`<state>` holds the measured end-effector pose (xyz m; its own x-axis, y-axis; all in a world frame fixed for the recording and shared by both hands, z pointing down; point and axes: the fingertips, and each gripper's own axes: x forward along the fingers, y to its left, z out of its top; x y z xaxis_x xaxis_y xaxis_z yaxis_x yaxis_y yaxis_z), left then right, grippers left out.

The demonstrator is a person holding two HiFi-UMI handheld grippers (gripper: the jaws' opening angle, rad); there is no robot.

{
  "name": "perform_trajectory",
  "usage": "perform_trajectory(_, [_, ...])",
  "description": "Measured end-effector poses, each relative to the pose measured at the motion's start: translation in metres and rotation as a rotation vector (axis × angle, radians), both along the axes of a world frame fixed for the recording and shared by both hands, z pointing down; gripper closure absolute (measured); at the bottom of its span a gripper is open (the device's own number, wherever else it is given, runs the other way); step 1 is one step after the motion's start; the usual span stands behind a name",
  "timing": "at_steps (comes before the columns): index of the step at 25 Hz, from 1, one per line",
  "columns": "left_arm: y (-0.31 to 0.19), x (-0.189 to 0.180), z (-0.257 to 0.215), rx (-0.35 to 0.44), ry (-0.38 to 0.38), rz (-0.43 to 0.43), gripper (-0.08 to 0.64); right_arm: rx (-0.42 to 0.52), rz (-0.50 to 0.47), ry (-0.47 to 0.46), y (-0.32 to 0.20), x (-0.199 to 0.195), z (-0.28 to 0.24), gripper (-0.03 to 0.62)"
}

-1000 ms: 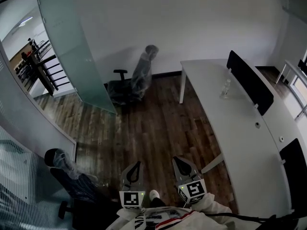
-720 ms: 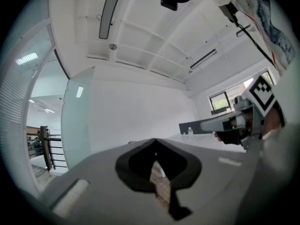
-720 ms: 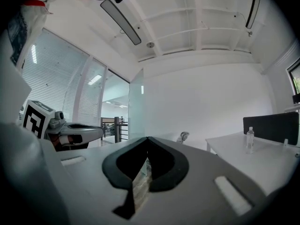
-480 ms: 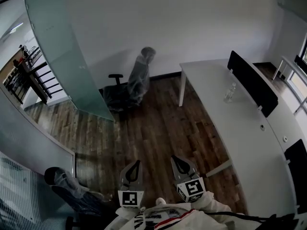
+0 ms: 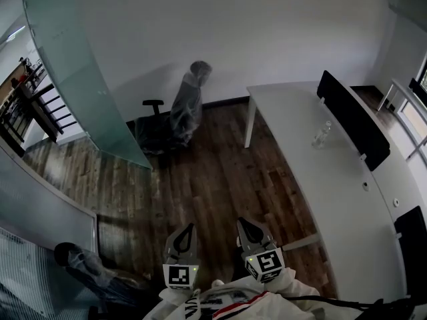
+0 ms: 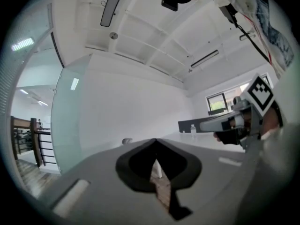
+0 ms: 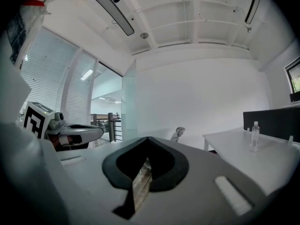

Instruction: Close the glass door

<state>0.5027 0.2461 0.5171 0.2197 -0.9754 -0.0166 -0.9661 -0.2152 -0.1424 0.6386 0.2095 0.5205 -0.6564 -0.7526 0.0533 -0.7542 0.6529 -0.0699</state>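
Note:
The frosted glass door (image 5: 73, 72) stands swung open at the far left, its leaf angled into the room beside the white wall. My left gripper (image 5: 185, 235) and right gripper (image 5: 245, 231) are held side by side low in the head view, pointing level over the wooden floor, well short of the door. Both are shut with nothing between their jaws. In the left gripper view the closed tips of the left gripper (image 6: 155, 139) point toward the wall, with the door (image 6: 70, 125) to the left. The right gripper view shows the right gripper (image 7: 147, 138) shut and the door (image 7: 129, 107) ahead at left.
A plastic-wrapped office chair (image 5: 177, 112) stands by the door's free edge. A long white desk (image 5: 320, 185) with a water bottle (image 5: 322, 135) and a black partition (image 5: 353, 119) fills the right. Another wrapped chair (image 5: 87, 269) sits at lower left. A dark railing (image 5: 30, 105) lies beyond the doorway.
I have walked forward over the floor with both grippers together. The door and the lower-left chair have slid toward the left edge of the head view. Both grippers stayed shut.

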Motion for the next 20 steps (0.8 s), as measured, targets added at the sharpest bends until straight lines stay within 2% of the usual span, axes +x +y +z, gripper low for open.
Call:
perform_trajectory(6, [-0.076,-0.004,-0.001,-0.019,-0.026,-0.052,0.56,0.013,-0.063,-0.014,-0.087,-0.007,-0.008,0.588])
perform_trajectory(11, [-0.146,0.008,-0.019,-0.002,-0.05,-0.076,0.56,0.036,-0.091,-0.042,-0.162,0.004,-0.024,0.588])
perform_trajectory(20, [-0.234,0.038,-0.027,-0.012,-0.086,-0.08,0.56,0.011,-0.109,-0.083,-0.249,0.033,-0.025,0.588])
